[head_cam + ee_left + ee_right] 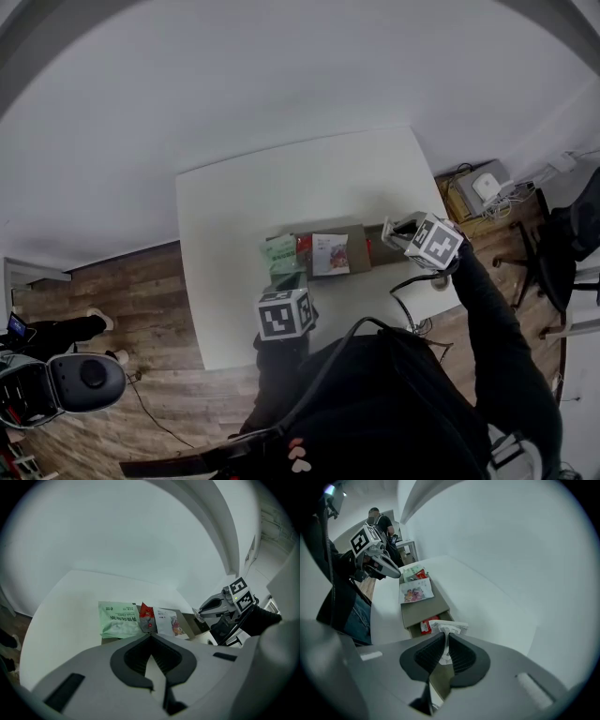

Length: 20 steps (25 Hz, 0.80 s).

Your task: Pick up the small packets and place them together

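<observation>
Head view, centre: green packet (279, 253), red packet (303, 247) and printed packet (330, 254) side by side on cardboard (360, 251), on a white table (234, 225).

Left gripper view, centre: left gripper (151, 635) pressed together, empty, just below those packets.

Right gripper view, lower centre: right gripper (446, 634) pinching a small white packet (450, 627) above the cardboard's near end.
</observation>
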Each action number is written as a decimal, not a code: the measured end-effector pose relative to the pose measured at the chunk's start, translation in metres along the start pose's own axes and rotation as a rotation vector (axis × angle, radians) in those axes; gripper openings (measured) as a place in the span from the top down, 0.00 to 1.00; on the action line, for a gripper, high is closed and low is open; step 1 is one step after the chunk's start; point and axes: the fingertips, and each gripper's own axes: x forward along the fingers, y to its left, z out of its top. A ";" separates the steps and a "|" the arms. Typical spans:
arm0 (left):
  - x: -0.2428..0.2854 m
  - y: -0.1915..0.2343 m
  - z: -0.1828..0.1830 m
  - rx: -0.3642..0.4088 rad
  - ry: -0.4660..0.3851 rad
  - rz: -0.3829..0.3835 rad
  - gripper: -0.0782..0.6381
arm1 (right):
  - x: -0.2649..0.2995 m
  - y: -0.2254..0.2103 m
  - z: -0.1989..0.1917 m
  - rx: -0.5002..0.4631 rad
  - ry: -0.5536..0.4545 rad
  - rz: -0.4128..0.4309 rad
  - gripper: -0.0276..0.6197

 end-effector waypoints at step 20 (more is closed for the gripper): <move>-0.002 0.003 0.002 -0.004 -0.003 0.000 0.89 | 0.006 0.060 0.078 -0.212 -0.113 0.105 0.91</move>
